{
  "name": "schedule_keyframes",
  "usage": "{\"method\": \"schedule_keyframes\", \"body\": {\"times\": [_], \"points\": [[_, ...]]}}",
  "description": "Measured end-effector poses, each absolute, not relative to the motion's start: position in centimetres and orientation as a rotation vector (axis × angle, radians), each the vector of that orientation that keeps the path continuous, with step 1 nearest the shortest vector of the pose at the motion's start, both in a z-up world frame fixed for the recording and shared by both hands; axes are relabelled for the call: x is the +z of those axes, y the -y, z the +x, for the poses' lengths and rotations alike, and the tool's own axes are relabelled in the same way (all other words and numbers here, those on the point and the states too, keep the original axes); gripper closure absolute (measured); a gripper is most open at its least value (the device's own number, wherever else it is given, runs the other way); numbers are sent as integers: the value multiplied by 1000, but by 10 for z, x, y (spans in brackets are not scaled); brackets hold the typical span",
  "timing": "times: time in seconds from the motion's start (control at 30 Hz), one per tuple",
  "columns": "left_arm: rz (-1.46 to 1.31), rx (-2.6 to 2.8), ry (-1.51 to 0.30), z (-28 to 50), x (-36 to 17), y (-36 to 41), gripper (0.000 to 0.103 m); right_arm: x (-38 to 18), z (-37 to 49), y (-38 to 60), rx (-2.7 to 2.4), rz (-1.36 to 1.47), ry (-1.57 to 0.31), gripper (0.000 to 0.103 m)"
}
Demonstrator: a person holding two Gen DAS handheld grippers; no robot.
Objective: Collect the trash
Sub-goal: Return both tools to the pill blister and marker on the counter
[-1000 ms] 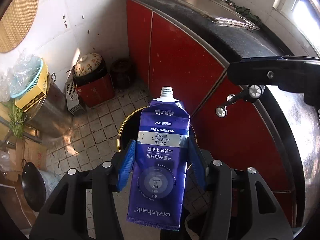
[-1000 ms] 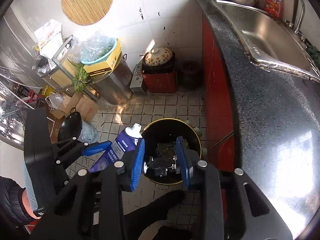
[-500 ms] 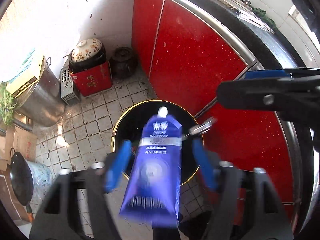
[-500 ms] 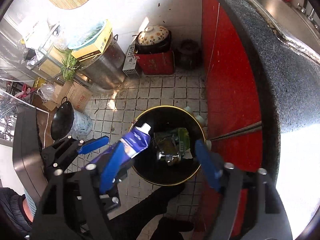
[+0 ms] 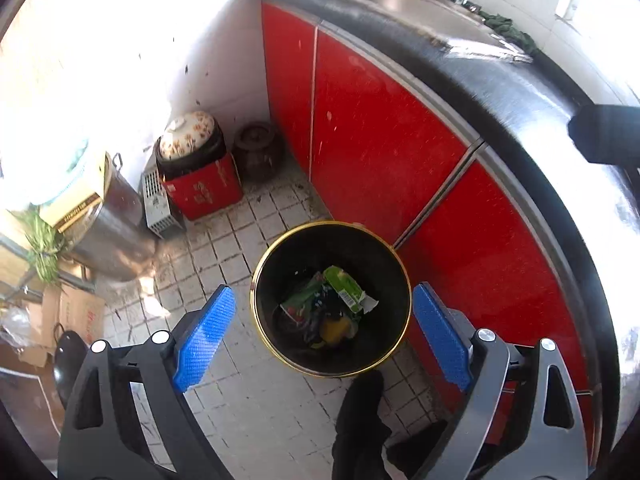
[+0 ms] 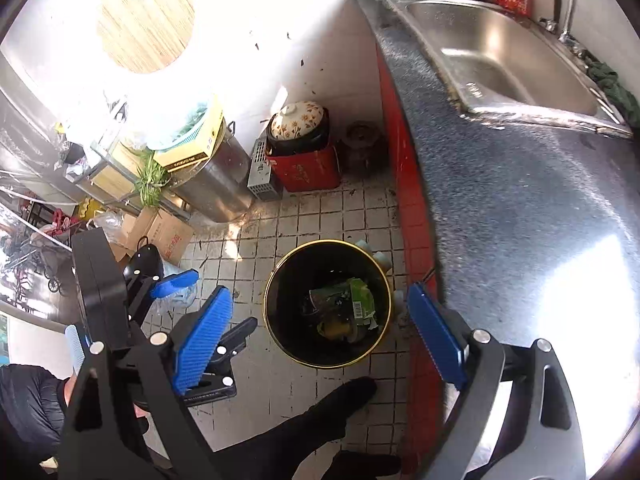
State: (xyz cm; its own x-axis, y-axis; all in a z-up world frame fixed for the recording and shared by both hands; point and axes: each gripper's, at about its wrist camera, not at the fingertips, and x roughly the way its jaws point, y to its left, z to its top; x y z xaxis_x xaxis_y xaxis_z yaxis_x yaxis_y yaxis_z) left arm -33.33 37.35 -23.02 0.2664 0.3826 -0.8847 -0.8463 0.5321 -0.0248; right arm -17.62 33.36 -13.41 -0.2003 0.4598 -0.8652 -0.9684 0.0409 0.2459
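A black trash bin with a gold rim (image 5: 256, 280) stands on the tiled floor beside the red cabinets; it also shows in the right wrist view (image 6: 269, 292). Inside lies trash, with a green wrapper (image 5: 345, 289) (image 6: 362, 300) on top. My left gripper (image 5: 324, 336) is open and empty, held above the bin. My right gripper (image 6: 320, 336) is open and empty, also above the bin. The left gripper shows at the left of the right wrist view (image 6: 176, 280). The purple toothpaste tube is not clearly visible.
Red cabinet doors (image 5: 380, 140) under a dark counter (image 6: 520, 208) with a steel sink (image 6: 500, 60) stand to the right. A flowered pot on a red box (image 6: 304, 148), a metal drum (image 6: 216, 188) and cardboard boxes (image 6: 168, 232) line the wall. The person's dark foot (image 6: 320, 416) is below the bin.
The left gripper opened and the purple toothpaste tube left it over the bin. The right gripper opened wide and let go of its metal item. Both rose higher.
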Motion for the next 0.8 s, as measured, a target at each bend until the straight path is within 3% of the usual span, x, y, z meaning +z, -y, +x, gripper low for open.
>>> {"method": "schedule_keyframes", "body": {"times": [0.33, 0.6, 0.8], "points": [[-393, 617, -945, -209, -126, -308, 12, -39, -54, -172, 1137, -421, -923, 13], [-191, 204, -896, -71, -79, -184, 12, -7, 28, 15, 752, -232, -876, 13], [-71, -21, -888, -17, -66, -95, 12, -12, 44, 126, 543, -152, -878, 13]]}}
